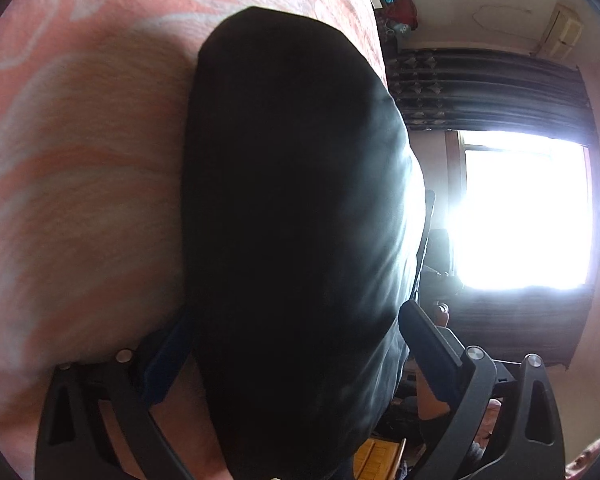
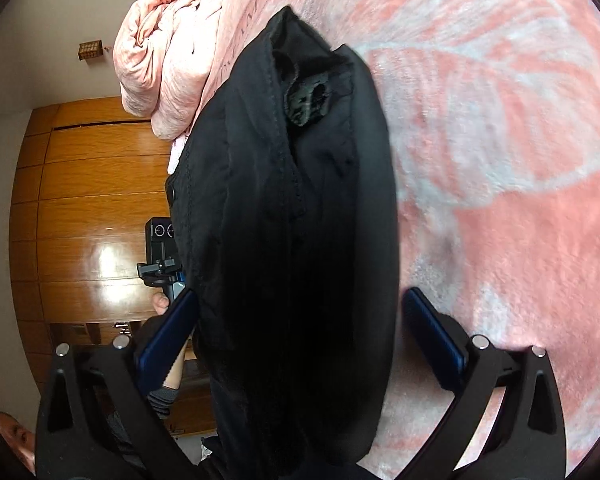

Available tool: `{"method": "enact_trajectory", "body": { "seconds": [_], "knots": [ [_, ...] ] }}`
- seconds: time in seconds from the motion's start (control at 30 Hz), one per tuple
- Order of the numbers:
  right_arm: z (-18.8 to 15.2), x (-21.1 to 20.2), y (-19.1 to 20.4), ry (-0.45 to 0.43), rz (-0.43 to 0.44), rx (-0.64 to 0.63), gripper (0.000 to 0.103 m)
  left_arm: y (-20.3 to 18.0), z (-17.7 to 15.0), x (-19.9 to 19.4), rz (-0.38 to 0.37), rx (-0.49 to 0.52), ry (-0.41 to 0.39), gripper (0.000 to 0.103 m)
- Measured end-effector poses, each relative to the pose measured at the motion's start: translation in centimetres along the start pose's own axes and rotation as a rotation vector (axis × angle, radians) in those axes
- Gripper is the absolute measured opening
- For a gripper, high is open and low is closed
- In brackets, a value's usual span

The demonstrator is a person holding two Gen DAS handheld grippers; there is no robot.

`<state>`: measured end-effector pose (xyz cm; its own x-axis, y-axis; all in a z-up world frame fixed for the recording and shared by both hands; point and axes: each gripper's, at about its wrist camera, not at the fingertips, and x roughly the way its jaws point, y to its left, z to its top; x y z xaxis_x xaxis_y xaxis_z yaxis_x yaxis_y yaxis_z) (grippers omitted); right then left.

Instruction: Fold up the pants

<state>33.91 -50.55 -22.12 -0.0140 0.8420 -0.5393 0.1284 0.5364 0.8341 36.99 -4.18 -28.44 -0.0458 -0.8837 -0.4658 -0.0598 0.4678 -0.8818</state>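
Black pants [image 1: 296,220] lie folded in a thick bundle on a pink blanket [image 1: 80,200]. In the left wrist view the bundle fills the space between the fingers of my left gripper [image 1: 296,332], which stand wide apart around it. In the right wrist view the pants [image 2: 300,240] show seams and a bunched waistband end at the far side. My right gripper [image 2: 300,320] is also open, one blue-padded finger [image 2: 168,336] on each side of the bundle. Whether the pads touch the cloth I cannot tell.
A rolled pink quilt [image 2: 168,56] lies at the far end of the bed. A wooden wardrobe [image 2: 88,220] stands beside it. A bright window [image 1: 524,212] with dark curtains is on the other side. The person's face [image 2: 16,440] shows low in the right wrist view.
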Motion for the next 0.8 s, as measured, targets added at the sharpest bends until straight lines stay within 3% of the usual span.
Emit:
{"method": "enact_trajectory", "body": {
  "seconds": [0.1, 0.23, 0.27, 0.3, 0.4, 0.5, 0.63, 0.8],
  "knots": [
    [0.2, 1.1, 0.4, 0.015, 0.033, -0.02, 0.101, -0.2, 0.2, 0.5, -0.001, 0.006, 0.01, 0.099],
    [0.0, 1.8, 1.3, 0.013, 0.011, -0.078, 0.098, -0.5, 0.1, 0.5, 0.031, 0.026, 0.009, 0.098],
    [-0.1, 1.8, 1.5, 0.007, -0.004, -0.085, 0.094, -0.6, 0.1, 0.6, 0.042, 0.03, 0.003, 0.097],
    [-0.3, 1.7, 1.5, -0.001, -0.021, -0.085, 0.082, -0.8, 0.1, 0.5, 0.054, 0.038, -0.009, 0.092],
    [-0.8, 1.1, 2.2, -0.024, -0.023, -0.115, 0.06, -1.6, -0.2, -0.1, 0.085, 0.075, -0.05, 0.071],
    [-1.2, 0.5, 3.9, -0.039, -0.032, -0.157, 0.049, -2.0, -0.5, -1.0, 0.086, 0.104, -0.081, 0.054],
    [-1.1, 0.4, 6.3, -0.046, -0.045, -0.2, 0.044, -3.4, -0.5, -2.7, 0.119, 0.139, -0.113, 0.044],
    [0.8, 2.3, 9.6, -0.023, -0.058, -0.247, 0.044, -4.0, -0.1, -5.8, 0.154, 0.145, -0.146, 0.043]
  ]
}}
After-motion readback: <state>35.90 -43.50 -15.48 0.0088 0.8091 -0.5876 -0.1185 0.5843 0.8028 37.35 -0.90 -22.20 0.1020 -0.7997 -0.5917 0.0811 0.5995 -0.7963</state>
